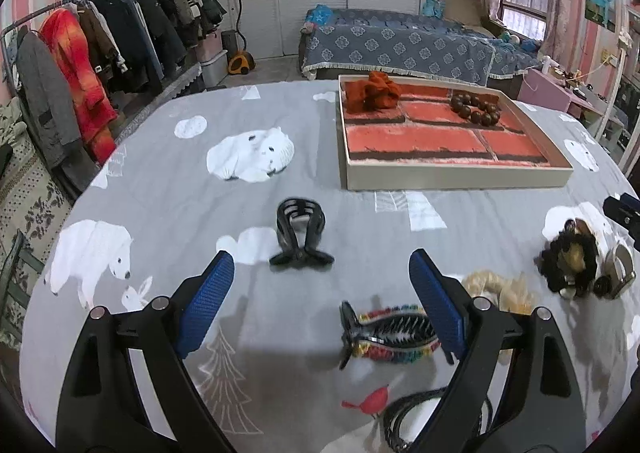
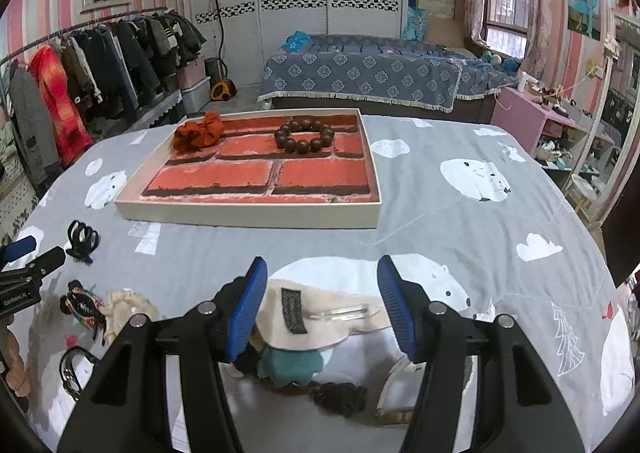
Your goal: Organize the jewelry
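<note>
Both tongs were open and empty, left tongs (image 1: 322, 281) hovering by the black claw clip (image 1: 301, 231) mid-frame, right tongs (image 2: 322, 303) over a cream pouch (image 2: 320, 317), tray (image 1: 452, 177) upper right.

Two wrist fisheyes low over the bedspread (image 1: 360, 133), angled down and forward, both sharing the tray (image 2: 248, 215).

- Your left gripper (image 1: 322, 285) points forward and downward, jaws spread wide, nothing between the blue pads (image 1: 206, 303).
- Your right gripper (image 2: 322, 305) points forward and downward at a like slant, jaws partly apart; whether the pads (image 2: 248, 307) press on anything cannot be told.
- From the right wrist view, your left gripper shows at the left edge.
</note>
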